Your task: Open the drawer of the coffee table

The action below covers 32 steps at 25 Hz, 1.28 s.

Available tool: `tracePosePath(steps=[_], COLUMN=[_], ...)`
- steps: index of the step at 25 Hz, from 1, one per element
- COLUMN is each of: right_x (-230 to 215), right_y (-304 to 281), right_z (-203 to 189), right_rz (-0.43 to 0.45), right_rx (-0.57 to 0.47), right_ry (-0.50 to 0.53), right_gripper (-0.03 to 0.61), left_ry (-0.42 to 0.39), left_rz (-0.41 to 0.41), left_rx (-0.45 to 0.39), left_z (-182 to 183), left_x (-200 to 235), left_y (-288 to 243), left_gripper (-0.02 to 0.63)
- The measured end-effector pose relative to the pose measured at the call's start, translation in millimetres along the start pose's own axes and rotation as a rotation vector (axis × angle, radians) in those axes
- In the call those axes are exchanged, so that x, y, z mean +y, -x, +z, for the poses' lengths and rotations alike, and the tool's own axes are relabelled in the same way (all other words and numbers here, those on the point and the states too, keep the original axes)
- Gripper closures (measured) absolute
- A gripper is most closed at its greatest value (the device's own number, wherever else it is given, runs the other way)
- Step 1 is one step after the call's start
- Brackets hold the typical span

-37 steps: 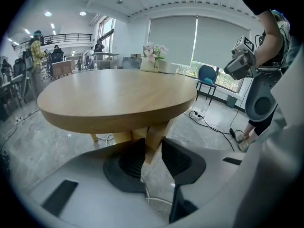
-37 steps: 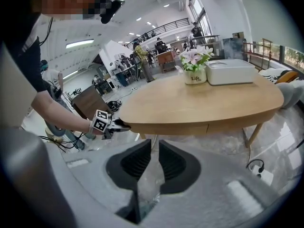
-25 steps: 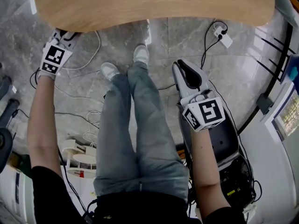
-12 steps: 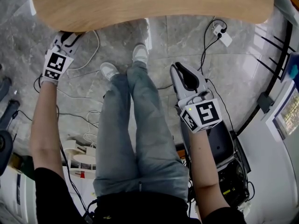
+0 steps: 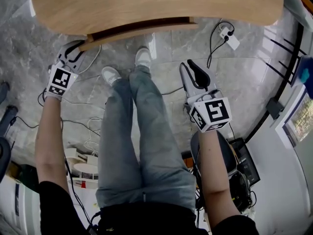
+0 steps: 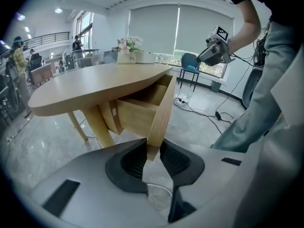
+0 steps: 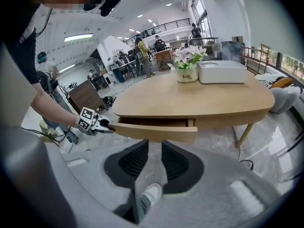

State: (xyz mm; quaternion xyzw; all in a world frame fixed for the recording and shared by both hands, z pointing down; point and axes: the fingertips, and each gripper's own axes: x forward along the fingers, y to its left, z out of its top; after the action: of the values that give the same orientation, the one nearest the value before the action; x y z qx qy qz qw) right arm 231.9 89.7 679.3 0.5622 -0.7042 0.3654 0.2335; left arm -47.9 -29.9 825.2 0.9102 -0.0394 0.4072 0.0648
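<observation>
The left gripper (image 6: 152, 144) is clamped on the near end of the drawer's front panel, the wooden edge being pinched between its two black pads. The drawer (image 5: 139, 29) of the coffee table (image 5: 156, 4) is seen partly pulled out from under the tabletop. Its front panel runs away from the left gripper toward the right gripper's side. Of the drawer's inside, only bare wooden walls and a dark slot are shown; whether anything lies in it cannot be told.

The right gripper (image 7: 155, 144) is held in front of the drawer panel without touching it. Its jaws have just been opening and stand apart with nothing between them. Only floor and a white shoe (image 7: 153, 193) are seen beyond the gap.

On the tabletop, well beyond the right gripper, a pale flowerpot (image 7: 186, 75) holding pink and white flowers is set just beside a white box (image 7: 222, 71). "Life" can be read on the pot; the print beneath it is too small to be made out. Black-and-white square markers are carried on each gripper's cube (image 5: 210, 114).
</observation>
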Motion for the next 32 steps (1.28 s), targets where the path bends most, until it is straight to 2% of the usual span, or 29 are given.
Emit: tracePosePath(steps=[5,12,20,26,32], right_x=[-34.3,-73.5,-94.0,-95.2,-96.9], right_y=[-15.8,-52.7,-89.4,-104.3,-105.7], right_z=[1.4,10.0,1.1,-6.1,-4.7], right_rz=[-0.049,-0.087,-0.047,-0.007,-0.041], right_rx=[0.037,0.114,0.249,0.303,0.340], right_ry=[0.100,0.291,0.461,0.531,0.638], right_gripper=[0.460,0.410,0.354,0.358,0.420], left_ry=[0.029,0.045,0.060,0.072,0.083], left_rz=[0.016,0.019,0.021,0.025,0.037], left_rx=[0.008,0.027,0.055,0.070,0.089], left_z=[-0.6,0.3,-0.3,-0.7,-2.1], left_x=[-1.4,-0.9,-1.7,-0.9,-0.6], left_y=[-0.9,1.1,-2.5,-3.5,-3.1], left_gripper=[0.515,0.512,0.511,0.509,0.508])
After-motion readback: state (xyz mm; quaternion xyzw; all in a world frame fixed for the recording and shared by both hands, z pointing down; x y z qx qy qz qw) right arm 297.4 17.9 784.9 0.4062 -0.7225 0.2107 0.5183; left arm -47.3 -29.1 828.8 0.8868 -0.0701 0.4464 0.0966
